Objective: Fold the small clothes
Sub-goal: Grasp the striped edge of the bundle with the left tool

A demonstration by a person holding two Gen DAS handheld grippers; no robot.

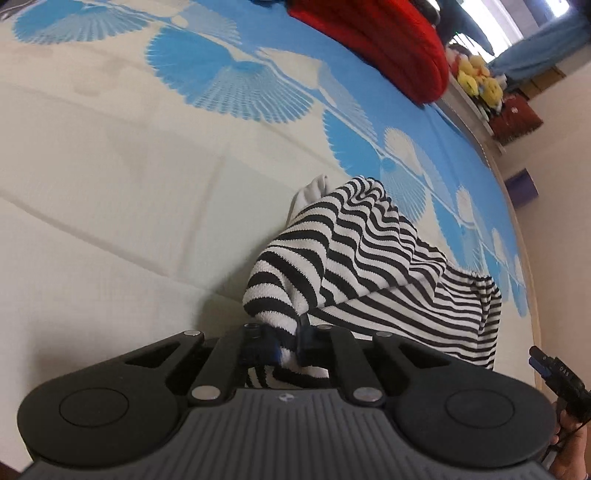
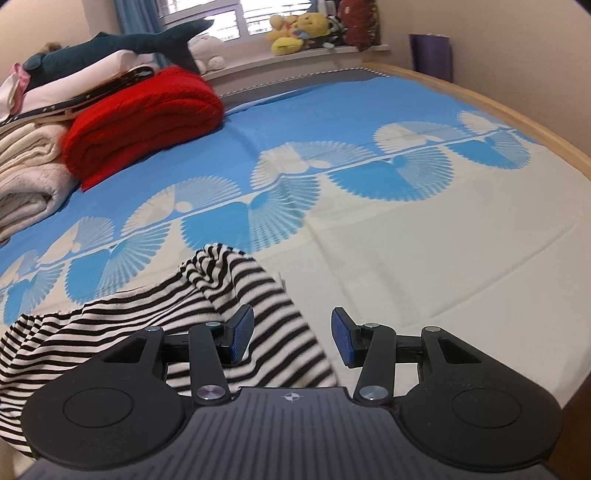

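- My left tongs point(image 1: 282, 341) are pressed together on a bunched edge of the striped garment point(image 1: 354, 258), pinching the black-and-white knit between the blue pads.
- From that pinch the cloth rises in a rumpled hump and drapes away to the right over the bed sheet point(image 1: 110, 203).
- A bit of plain white fabric point(image 1: 310, 192) pokes out behind the hump; I cannot tell if it belongs to the same garment.
- My right tongs point(image 2: 291, 338) stand spread, with nothing pinched; the pads point(image 2: 242, 334) hover over the garment's near edge, which passes under the left finger, while the right finger sits over bare cream sheet.
- In the left wrist view the right tongs' tip shows at the far right edge, with part of a hand point(image 1: 570, 450) below it.
- The garment lies on the cream part of the sheet, just short of the blue fan pattern point(image 2: 221, 221).
- Farther up the bed a folded red blanket point(image 2: 144, 118) rests beside folded cream blankets point(image 2: 29, 177), well apart from the garment.
- Soft toys point(image 2: 295, 31) sit on the window sill beyond the bed.
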